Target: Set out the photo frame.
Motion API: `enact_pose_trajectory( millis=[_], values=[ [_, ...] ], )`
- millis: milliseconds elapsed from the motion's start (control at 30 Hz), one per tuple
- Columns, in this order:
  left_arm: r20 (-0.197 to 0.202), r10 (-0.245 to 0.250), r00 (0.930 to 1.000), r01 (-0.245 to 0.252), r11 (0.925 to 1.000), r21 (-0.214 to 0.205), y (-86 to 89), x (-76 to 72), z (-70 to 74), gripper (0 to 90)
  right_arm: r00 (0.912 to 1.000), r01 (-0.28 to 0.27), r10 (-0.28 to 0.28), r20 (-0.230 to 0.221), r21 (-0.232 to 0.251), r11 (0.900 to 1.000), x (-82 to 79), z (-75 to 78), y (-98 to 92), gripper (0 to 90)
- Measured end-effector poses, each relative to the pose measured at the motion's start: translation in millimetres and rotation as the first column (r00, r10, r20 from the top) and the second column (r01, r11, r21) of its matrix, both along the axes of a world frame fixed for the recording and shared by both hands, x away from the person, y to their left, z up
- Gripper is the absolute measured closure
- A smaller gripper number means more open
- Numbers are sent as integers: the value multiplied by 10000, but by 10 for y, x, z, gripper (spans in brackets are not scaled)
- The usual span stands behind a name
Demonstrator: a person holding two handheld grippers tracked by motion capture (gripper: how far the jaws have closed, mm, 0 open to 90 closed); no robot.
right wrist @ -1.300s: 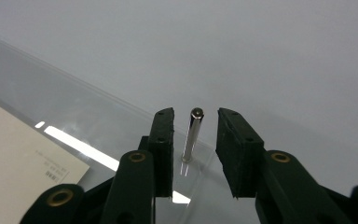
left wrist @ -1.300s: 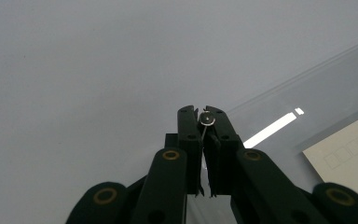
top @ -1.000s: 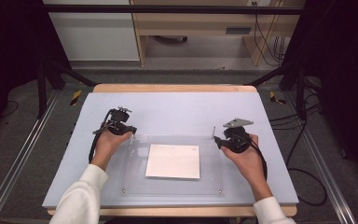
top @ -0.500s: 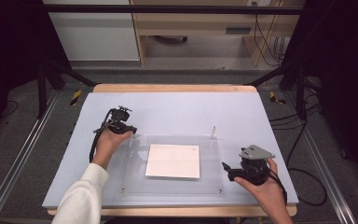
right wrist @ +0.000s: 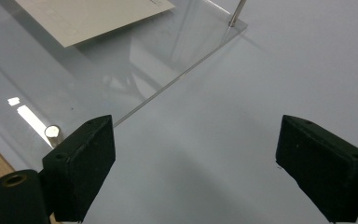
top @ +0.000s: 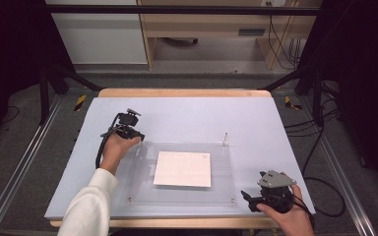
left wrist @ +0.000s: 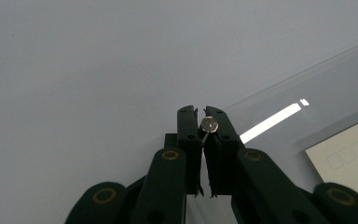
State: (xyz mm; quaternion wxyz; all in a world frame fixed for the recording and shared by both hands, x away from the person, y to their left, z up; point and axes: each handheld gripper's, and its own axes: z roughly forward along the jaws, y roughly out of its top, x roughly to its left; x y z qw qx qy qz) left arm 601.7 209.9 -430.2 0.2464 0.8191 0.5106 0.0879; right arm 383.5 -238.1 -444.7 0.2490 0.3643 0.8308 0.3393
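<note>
A clear acrylic plate (top: 182, 194) lies on the pale blue table with a white sheet (top: 182, 168) at its middle. At the plate's far left corner, my left gripper (top: 128, 132) is shut on a small round-headed metal pin (left wrist: 209, 124). Another thin pin (top: 226, 137) stands upright at the far right corner. My right gripper (top: 247, 198) hovers by the near right corner. Its jaws have just been opening and now stand wide open (right wrist: 198, 158) with nothing between them. A short metal stud (right wrist: 52, 132) sits in the plate beside its left pad.
The pale blue table (top: 275, 128) ends in a wooden front edge (top: 177, 223) just below the plate. Metal rails run along both sides, and cables (top: 325, 196) lie on the floor at the right. A small fastener (top: 130, 199) marks the plate's near left corner.
My right hand has moved from the plate's far right corner to its near right corner, leaving the thin pin standing free there. The left hand has stayed in place.
</note>
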Motion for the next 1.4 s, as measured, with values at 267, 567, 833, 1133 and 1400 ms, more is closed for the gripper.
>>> enact_pose_trajectory(
  millis=[267,567,833,1133,1400],
  values=[
    [-141,40,9999,-39,10000,53,1,30,4,845,9987,-482,477,-166,-366,9982,-102,-35,2,108],
    [-239,48,9997,-50,10000,-49,7,48,-3,845,9916,-1224,1192,-511,-654,9903,-210,-111,76,124],
    [-280,69,9996,-71,9999,-81,8,60,-8,844,9865,-1608,1566,-476,-1050,9814,-217,-195,193,143],
    [-267,2,9996,-4,10000,-61,13,58,-14,843,9738,-2123,2233,422,-1807,9603,-159,-225,425,203],
    [-209,-55,9998,51,9998,-189,30,64,-23,842,9569,-2408,2654,1182,-1885,9521,-180,-221,467,254]
  ],
)
